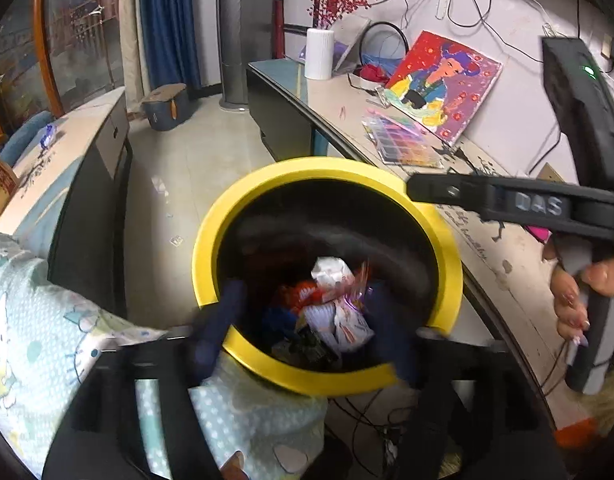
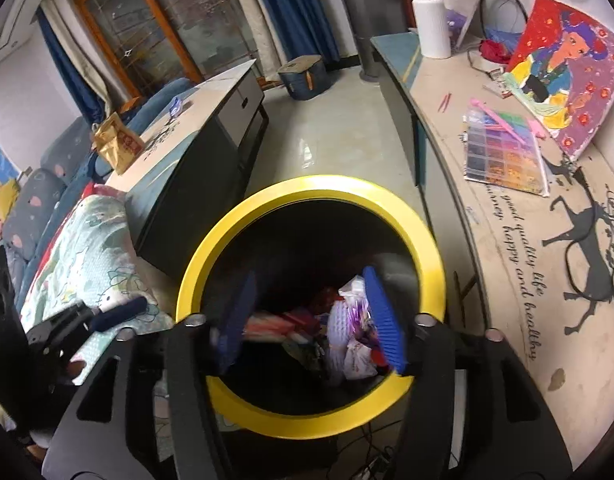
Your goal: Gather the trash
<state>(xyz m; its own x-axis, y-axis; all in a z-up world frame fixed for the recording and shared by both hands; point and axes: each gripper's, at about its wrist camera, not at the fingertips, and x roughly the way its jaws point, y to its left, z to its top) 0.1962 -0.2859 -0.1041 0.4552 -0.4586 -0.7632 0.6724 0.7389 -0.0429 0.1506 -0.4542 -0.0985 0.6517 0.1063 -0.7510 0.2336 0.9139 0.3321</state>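
Note:
A black bin with a yellow rim (image 1: 447, 248) stands on the floor between a low cabinet and a long table; it also shows in the right wrist view (image 2: 307, 188). Crumpled wrappers and paper (image 1: 339, 312) lie inside it, also seen in the right wrist view (image 2: 355, 336). My left gripper (image 1: 307, 328) hangs open over the bin mouth, empty. My right gripper (image 2: 311, 320) is open over the bin as well, with nothing between its blue pads (image 2: 383, 320). The right gripper's body (image 1: 547, 204) shows at right in the left wrist view.
A long table (image 2: 507, 240) at right holds a painting (image 2: 563, 64), a bead box (image 2: 507, 156) and a white vase (image 2: 431, 28). A low cabinet (image 2: 195, 160) at left carries a gold bag (image 2: 117, 144). Cables lie on the floor below the bin.

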